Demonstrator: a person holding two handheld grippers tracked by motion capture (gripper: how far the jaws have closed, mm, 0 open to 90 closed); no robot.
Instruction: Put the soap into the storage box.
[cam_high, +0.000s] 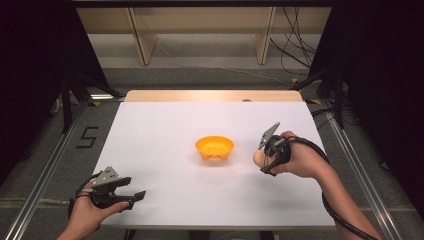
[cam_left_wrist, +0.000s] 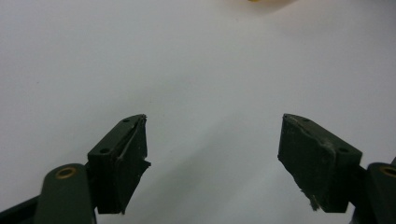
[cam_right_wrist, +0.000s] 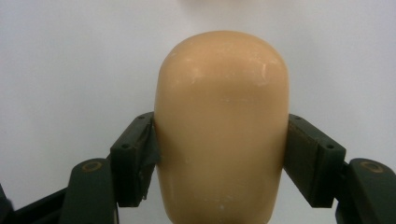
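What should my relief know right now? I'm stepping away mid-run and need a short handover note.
Right gripper: shut on the tan egg-shaped object, held above the white table, just right of the orange bowl.
Left gripper: open, nothing between its jaws, near the table's front left edge.
Done: object gripped.
Left: probably setting it into the bowl, which looks empty.

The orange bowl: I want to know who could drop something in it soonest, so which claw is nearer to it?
The right claw. It sits just right of the orange bowl, clamped on a tan rounded object. The left claw rests open at the table's near left corner, well away.
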